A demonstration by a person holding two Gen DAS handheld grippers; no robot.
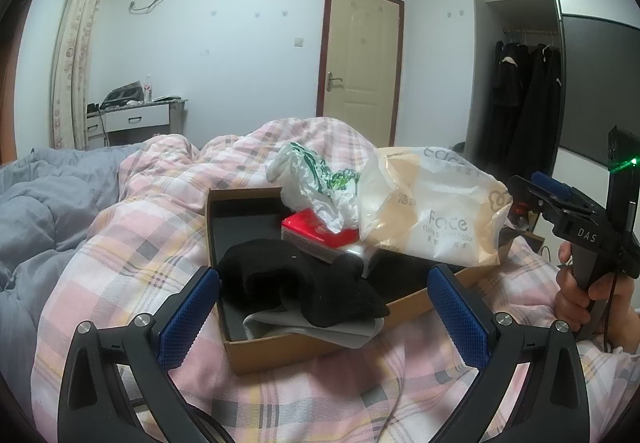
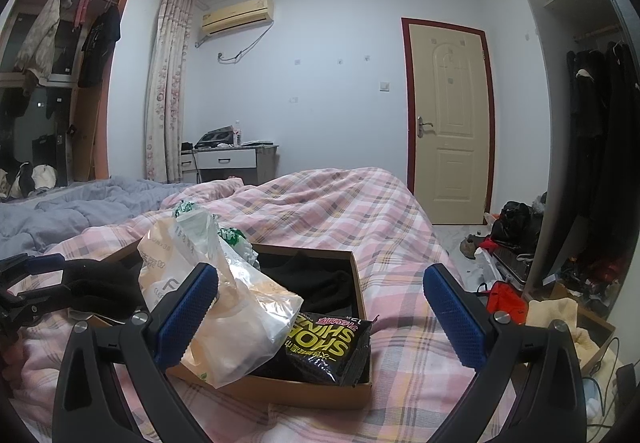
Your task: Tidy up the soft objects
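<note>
A brown cardboard box (image 1: 280, 353) lies open on a pink plaid quilt (image 1: 132, 243) that covers the bed, with a grey blanket (image 1: 36, 219) along the bed's left edge. At the box's near edge, a black sock (image 1: 304, 283) rests on a folded grey cloth (image 1: 312, 327); the left gripper (image 1: 322, 317) stands just before it, jaws spread wide with the sock between the blue pads and touching neither. Behind the sock sits a red packet (image 1: 316, 231), topped by a crumpled white-and-green plastic bag (image 1: 316, 179). A large clear tissue pack (image 1: 432, 215) (printed "Face") leans over the box's right side. In the right wrist view, the right gripper (image 2: 320, 317) likewise stands wide open and empty, its left pad just beside the tissue pack; a black "SHOE SHINE" pouch (image 2: 328, 349) lies at the box's near right corner. A hand (image 1: 580, 299) holds the right gripper's handle at the bed's right edge.
</note>
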